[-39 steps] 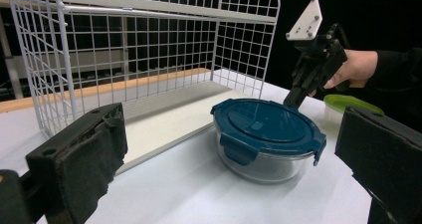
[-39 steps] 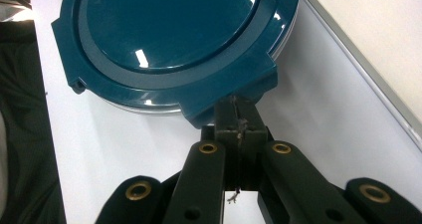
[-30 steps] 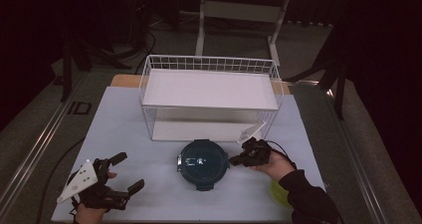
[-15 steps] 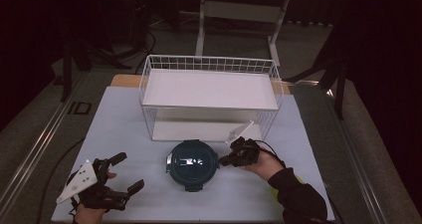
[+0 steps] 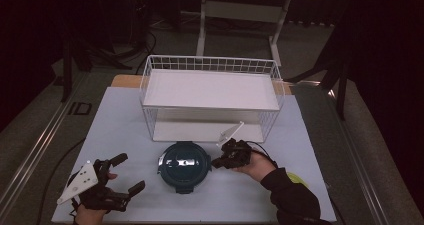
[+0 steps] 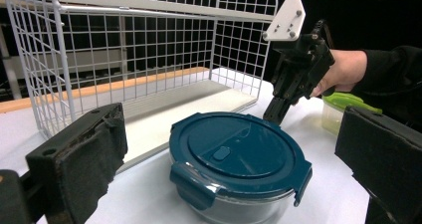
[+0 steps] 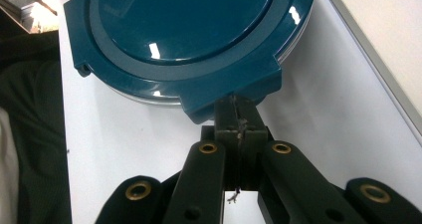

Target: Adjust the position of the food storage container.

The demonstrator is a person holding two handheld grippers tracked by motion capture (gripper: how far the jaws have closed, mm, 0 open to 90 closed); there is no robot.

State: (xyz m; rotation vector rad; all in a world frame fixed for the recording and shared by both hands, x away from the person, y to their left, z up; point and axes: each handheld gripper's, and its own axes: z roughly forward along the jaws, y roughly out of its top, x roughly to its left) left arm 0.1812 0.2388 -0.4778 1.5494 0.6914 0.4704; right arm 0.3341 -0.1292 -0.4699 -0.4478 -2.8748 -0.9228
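1. Teal plastic caps the round clear-walled food container (image 5: 183, 166), which stands on the white table (image 5: 120, 115) just in front of the white wire two-tier rack (image 5: 210, 92), between the two hands; its lid latches look folded down, so I judge it sealed.
2. The right gripper (image 5: 218, 162) has its jaws pressed flat together with nothing between them; the joined tips meet the lid's near latch tab (image 7: 234, 87), most likely to nudge the container sideways or to work that tab, since a closed tip pushes more firmly than a spread one.
3. The left gripper (image 5: 126, 173) hovers near the table's front-left corner with its jaws spread wide and empty, well apart from the container; it seems placed to receive or brace the container from that side.
4. A small clear tub with a lime-green lid (image 6: 343, 109) sits beyond the right hand, untouched.
5. The rack's lower shelf (image 5: 200, 131) lies bare just behind the container, a plausible place for it.
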